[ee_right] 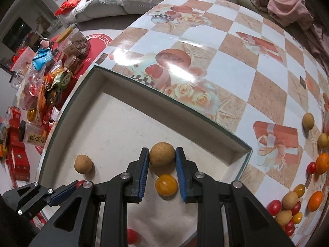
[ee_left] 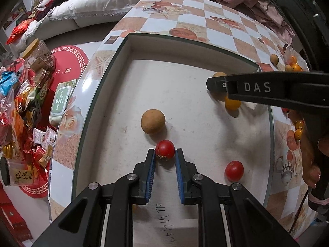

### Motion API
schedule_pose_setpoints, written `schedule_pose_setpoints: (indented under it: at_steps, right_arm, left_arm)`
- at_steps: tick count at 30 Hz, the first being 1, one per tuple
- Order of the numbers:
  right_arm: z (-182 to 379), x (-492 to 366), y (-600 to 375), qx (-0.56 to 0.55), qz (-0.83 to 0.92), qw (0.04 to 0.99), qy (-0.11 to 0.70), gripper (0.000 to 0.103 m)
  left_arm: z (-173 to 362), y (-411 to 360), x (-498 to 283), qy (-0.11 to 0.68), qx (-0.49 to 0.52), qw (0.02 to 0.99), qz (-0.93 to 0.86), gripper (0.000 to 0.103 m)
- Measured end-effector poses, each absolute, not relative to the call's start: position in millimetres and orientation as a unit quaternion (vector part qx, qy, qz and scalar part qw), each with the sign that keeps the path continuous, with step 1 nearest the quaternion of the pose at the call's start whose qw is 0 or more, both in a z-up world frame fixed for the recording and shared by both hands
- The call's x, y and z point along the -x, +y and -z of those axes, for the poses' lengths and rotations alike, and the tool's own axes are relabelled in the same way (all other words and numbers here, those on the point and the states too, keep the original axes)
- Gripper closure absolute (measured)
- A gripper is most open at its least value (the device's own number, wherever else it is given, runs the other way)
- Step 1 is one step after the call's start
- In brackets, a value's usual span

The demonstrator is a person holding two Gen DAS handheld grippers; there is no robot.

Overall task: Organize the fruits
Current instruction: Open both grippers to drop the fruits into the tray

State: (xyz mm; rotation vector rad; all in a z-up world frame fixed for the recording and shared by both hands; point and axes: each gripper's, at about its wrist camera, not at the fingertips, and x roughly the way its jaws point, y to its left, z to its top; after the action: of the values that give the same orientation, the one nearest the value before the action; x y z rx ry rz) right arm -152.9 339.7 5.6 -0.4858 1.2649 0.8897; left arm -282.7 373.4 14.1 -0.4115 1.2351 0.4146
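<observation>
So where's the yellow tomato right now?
In the right wrist view the yellow tomato lies on the box floor, between the right tongs, just below the brown fruit they hold.

"DAS" on right hand-held gripper (ee_left: 211, 85); "WE" on red mat (ee_left: 67, 59)

pink cloth (ee_right: 287, 10), wipes pack (ee_left: 60, 103) (green label), snack bags (ee_left: 22, 107).

The white tray (ee_left: 185, 78) is viewed steeply and closely from behind each gripper's jaws, and is shared by both views.
</observation>
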Motion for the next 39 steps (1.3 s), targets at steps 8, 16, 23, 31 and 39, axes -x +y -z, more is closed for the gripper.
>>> schedule_pose_setpoints:
  at_steps: [8,16,23,31,39]
  right_arm:
    - [-7,155,339,0.211,-0.402,0.688,0.567,0.065]
    - [-20,153,332,0.187,-0.414,0.692,0.561,0.024]
    - [-52,152,307,0.139,-0.418,0.711,0.549,0.023]
    - [-68,143,240,0.105,-0.381,0.733,0.553,0.023]
    - [-58,131,146,0.098,-0.309,0.751,0.575,0.023]
  left_arm:
    - [-22,372,286,0.556,0.186,0.785,-0.198,0.031]
    - [-23,369,287,0.573,0.182,0.773,-0.201,0.031]
    - [-34,357,282,0.581,0.168,0.771,-0.198,0.03]
    - [-53,325,258,0.579,0.138,0.786,-0.167,0.03]
    - [-70,276,216,0.571,0.114,0.805,-0.114,0.03]
